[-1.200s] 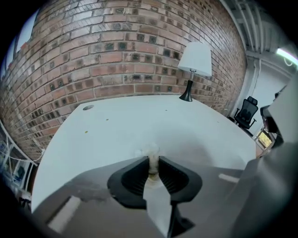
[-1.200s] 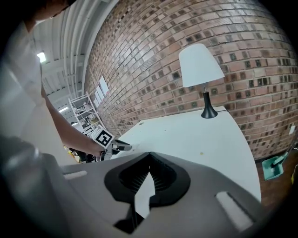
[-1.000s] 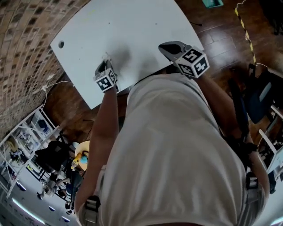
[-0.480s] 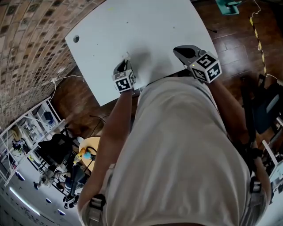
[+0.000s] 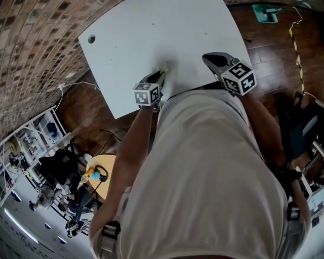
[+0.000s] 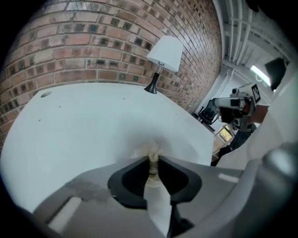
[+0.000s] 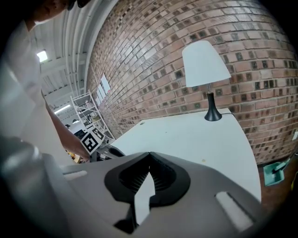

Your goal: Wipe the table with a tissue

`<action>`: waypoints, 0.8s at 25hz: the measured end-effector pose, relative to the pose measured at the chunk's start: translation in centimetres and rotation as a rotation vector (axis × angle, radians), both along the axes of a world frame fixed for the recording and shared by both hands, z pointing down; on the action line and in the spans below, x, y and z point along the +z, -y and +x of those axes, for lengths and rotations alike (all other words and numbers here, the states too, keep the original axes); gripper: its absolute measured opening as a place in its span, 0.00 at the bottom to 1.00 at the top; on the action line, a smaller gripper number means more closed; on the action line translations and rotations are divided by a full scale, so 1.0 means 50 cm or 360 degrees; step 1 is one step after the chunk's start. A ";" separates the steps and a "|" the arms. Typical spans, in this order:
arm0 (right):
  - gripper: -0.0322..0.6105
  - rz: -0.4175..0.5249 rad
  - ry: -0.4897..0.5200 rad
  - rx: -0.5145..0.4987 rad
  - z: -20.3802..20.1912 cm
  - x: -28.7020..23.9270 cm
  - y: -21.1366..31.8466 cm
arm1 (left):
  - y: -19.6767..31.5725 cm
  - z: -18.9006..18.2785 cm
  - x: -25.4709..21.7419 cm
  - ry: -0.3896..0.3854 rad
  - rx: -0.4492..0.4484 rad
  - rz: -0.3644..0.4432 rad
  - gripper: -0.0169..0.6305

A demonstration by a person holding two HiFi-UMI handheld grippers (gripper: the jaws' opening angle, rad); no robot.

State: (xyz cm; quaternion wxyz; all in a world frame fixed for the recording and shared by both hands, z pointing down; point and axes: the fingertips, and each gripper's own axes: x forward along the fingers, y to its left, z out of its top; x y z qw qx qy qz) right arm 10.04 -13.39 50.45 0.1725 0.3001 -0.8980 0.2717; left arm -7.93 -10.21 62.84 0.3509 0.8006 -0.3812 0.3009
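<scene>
A crumpled white tissue [image 6: 151,157] is pinched between the jaws of my left gripper [image 6: 152,160], which is shut on it. Its front edge presses on the white table [image 6: 88,125]. In the head view the left gripper [image 5: 161,75] sits near the table's [image 5: 152,35] near edge with the tissue [image 5: 165,69] at its tip. My right gripper [image 5: 208,57] hovers over the table's near right part, apart from the tissue. In the right gripper view its jaws [image 7: 150,154] meet at the tips with nothing between them, over the table [image 7: 200,135].
A white-shaded lamp [image 6: 164,55] [image 7: 205,62] stands at the table's far side by the brick wall [image 5: 30,45]. A cable hole [image 5: 91,38] is near the far left corner. A teal object [image 5: 266,12] lies on the wooden floor; shelves and chairs [image 5: 55,172] stand at left.
My left gripper has slid to the right along the table's near edge with the tissue and has swung its tip round. The right gripper has barely moved.
</scene>
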 end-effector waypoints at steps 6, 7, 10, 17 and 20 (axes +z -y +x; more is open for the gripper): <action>0.06 0.0007 -0.0028 0.0064 0.000 0.002 0.012 | -0.023 -0.022 -0.045 -0.0156 -0.0078 0.0102 0.14; 0.06 0.0003 -0.0033 0.0075 -0.002 0.003 0.010 | -0.030 -0.033 -0.047 -0.0153 -0.0098 0.0106 0.14; 0.06 -0.0014 -0.0038 0.0092 -0.016 0.008 -0.004 | -0.050 -0.064 -0.049 -0.0149 -0.0117 0.0102 0.14; 0.06 -0.0029 -0.0048 0.0205 -0.039 0.038 -0.036 | -0.055 -0.089 -0.051 -0.0223 -0.0136 0.0100 0.14; 0.06 -0.0037 -0.0053 0.0233 -0.036 0.046 -0.035 | -0.040 -0.064 -0.062 -0.0228 -0.0048 0.0111 0.14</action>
